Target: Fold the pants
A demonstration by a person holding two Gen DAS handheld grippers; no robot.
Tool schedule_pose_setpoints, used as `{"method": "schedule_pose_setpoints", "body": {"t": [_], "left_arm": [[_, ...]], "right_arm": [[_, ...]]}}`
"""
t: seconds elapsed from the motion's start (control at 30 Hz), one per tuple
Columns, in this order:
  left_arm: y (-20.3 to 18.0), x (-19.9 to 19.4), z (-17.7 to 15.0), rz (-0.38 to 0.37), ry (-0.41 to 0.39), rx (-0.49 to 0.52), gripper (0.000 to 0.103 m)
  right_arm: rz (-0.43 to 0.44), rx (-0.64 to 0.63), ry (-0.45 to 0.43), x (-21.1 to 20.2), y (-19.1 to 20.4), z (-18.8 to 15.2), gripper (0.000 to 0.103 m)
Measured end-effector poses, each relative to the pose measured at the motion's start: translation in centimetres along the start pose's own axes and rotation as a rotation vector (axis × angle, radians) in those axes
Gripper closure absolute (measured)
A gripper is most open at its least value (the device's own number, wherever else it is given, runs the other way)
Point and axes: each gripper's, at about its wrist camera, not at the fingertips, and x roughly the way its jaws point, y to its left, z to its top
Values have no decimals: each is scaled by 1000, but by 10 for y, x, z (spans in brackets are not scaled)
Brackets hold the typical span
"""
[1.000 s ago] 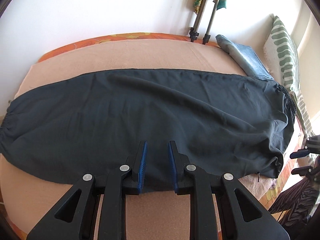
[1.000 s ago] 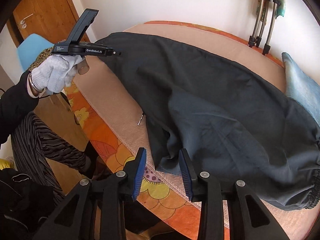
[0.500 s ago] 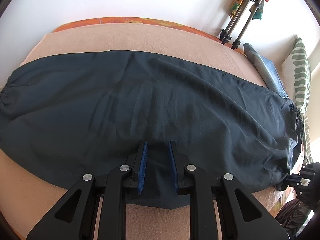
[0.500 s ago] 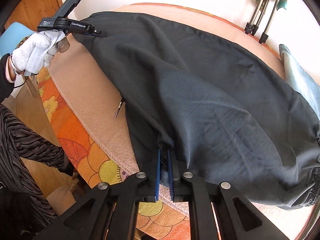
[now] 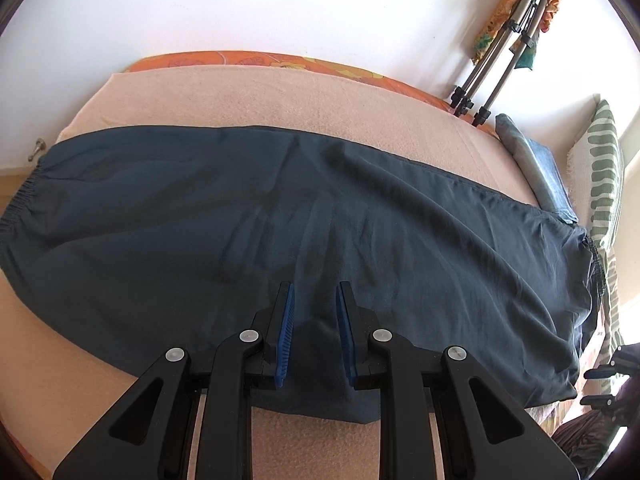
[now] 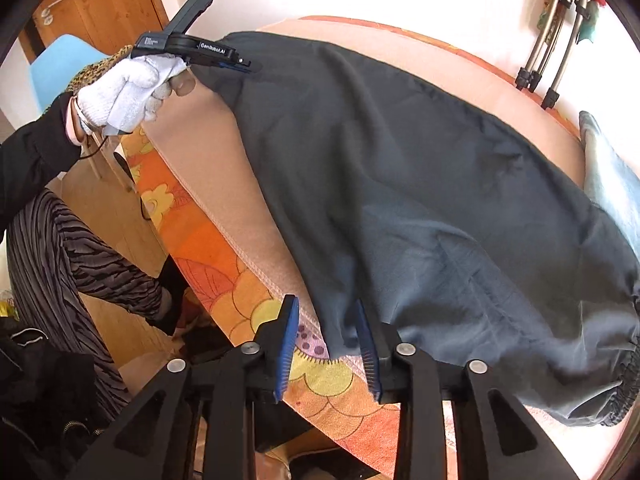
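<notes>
Left fingers: the left gripper (image 5: 313, 332) stood spread apart over the near edge of the pants (image 5: 280, 232), dark cloth lying between the blue pads, nothing pinched.
Right fingers: the right gripper (image 6: 329, 344) stood spread, a hanging fold of the pants (image 6: 420, 184) between the pads, touching the right-hand pad, not clamped.
Pants: lying lengthwise on the pink blanket (image 5: 260, 96) of the bed, near corner drooping over the edge.
Right view only: a white-gloved hand (image 6: 128, 92) holding the left gripper (image 6: 236, 65) at the far end of the pants; wooden door (image 6: 108, 12); blue chair (image 6: 60, 68).
Left view only: striped pillow (image 5: 604, 172), tripod legs (image 5: 492, 72), the elastic cuff (image 5: 20, 204).
</notes>
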Motion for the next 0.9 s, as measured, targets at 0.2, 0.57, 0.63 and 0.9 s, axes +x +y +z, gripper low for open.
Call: {"method": "schedule_pose_setpoints", "body": {"t": [0.2,0.57,0.63,0.9], "left_arm": [[55,-50,-1,73,-111,-67,72],[181,-94,-21,162,-182,-280,67],[190,-92,-21,170,-183,-278,67],[211,-69,-20,178,-168,-255,67]], "right_arm": [[2,-46,-97,-21,6,57,70],[89,-232,-207,7,54,196,46],[101,-270,-209,20,67,226,46],[180,-371,-172,92,118,357,46]]}}
